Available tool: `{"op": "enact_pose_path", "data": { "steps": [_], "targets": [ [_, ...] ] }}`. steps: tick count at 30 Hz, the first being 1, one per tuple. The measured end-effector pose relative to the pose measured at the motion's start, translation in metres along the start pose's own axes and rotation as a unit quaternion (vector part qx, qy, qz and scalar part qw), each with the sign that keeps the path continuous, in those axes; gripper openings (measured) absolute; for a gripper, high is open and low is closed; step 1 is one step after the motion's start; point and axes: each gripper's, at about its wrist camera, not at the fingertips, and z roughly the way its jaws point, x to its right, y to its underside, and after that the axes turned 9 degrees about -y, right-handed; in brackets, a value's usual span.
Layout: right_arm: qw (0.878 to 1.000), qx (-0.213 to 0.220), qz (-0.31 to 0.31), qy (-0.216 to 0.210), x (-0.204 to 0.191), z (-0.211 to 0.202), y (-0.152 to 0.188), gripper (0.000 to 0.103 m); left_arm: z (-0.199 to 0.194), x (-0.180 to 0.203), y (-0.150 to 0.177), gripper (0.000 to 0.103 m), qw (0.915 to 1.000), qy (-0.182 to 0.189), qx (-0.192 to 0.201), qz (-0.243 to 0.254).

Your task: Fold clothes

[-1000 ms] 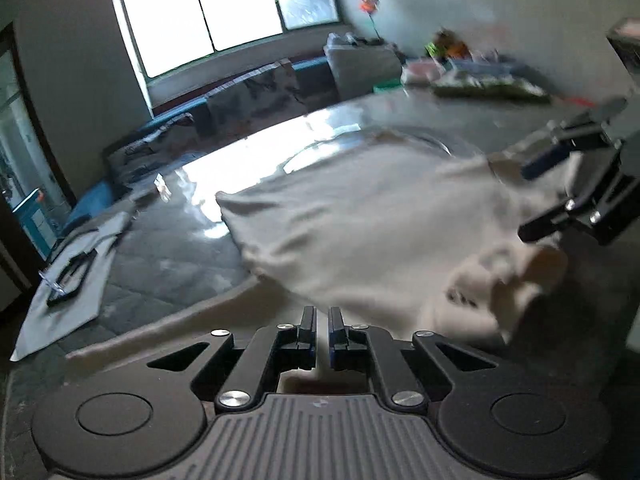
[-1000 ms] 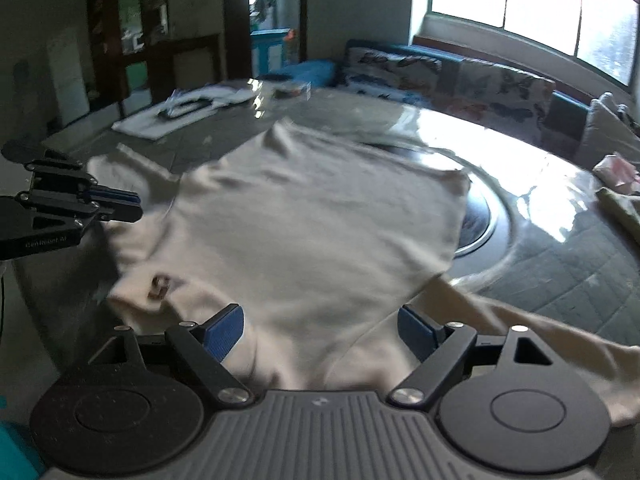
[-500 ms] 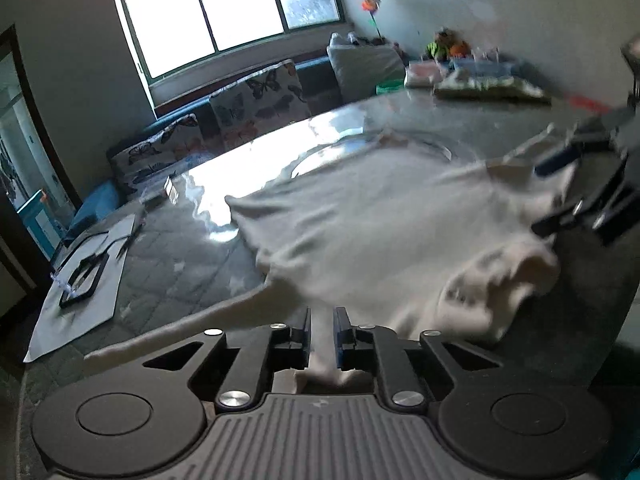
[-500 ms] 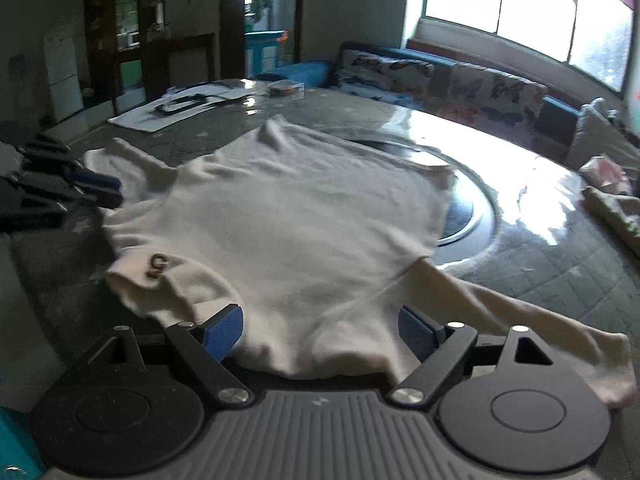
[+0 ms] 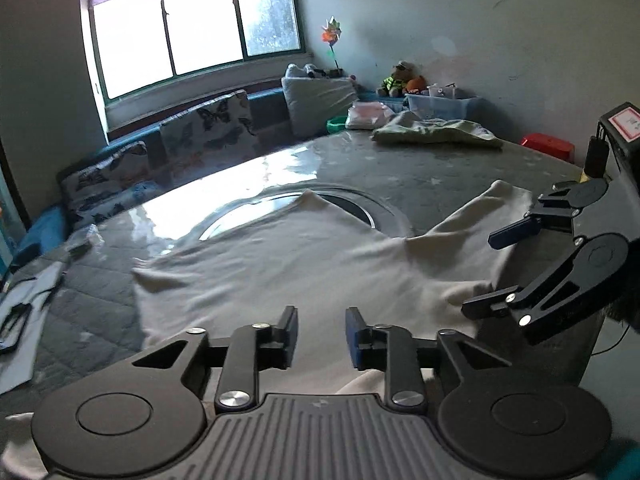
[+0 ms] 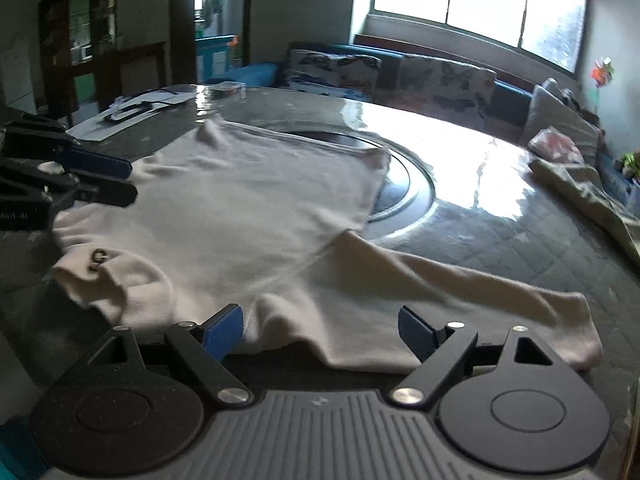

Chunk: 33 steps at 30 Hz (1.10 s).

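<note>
A cream long-sleeved top [image 5: 288, 264] lies spread flat on the round grey table [image 5: 420, 172]. It also shows in the right wrist view [image 6: 256, 216], collar at the near left, one sleeve [image 6: 472, 288] stretched to the right. My left gripper [image 5: 321, 338] is open and empty, just above the top's near edge. My right gripper [image 6: 320, 330] is open wide and empty at the near edge by the shoulder. Each gripper shows in the other's view: the right one [image 5: 496, 272] and the left one [image 6: 128, 180], both open.
A round inset ring [image 6: 416, 196] sits mid-table under the top's hem. A greenish garment [image 5: 436, 132] lies at the far edge. Papers and a dark object [image 6: 136, 110] lie at the far left. A cushioned bench [image 5: 208, 128] runs under the window.
My left gripper was shut on the top's edge and has now opened and let it go. The top has settled flatter on the table. Both grippers have drawn back toward the near edge.
</note>
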Motion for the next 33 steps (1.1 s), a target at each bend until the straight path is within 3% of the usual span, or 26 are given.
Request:
{"op": "enact_pose_path", "data": {
  "steps": [3,5,8,12,16,27,33],
  "targets": [
    [1.0,0.008,0.02,0.009,0.008,-0.002,0.001,0.089,0.015,0.006,-0.003,0.04,0.9994,0.01,-0.025,-0.019],
    [0.999,0.016,0.035,0.018,0.014,-0.005,-0.001,0.096,0.023,0.01,-0.003,0.046,0.9987,0.009,-0.042,-0.029],
    [0.997,0.018,0.071,0.014,0.027,-0.006,-0.004,0.098,0.03,0.01,-0.003,0.047,0.9971,0.009,-0.061,-0.044],
    [0.995,0.02,0.099,0.018,0.039,-0.008,-0.005,0.101,0.035,0.008,-0.005,0.055,0.9952,0.01,-0.074,-0.063],
    [0.991,0.023,0.126,0.03,0.049,-0.007,0.001,0.103,0.039,0.009,-0.008,0.055,0.9944,0.012,-0.077,-0.071],
    [0.992,-0.013,0.079,0.1,0.054,-0.003,0.017,0.103,0.046,0.037,-0.004,0.055,0.9952,0.041,-0.086,-0.022],
    [0.99,-0.001,0.099,0.098,0.064,-0.011,0.015,0.103,0.051,0.04,-0.007,0.059,0.994,0.038,-0.099,-0.027]
  ]
}}
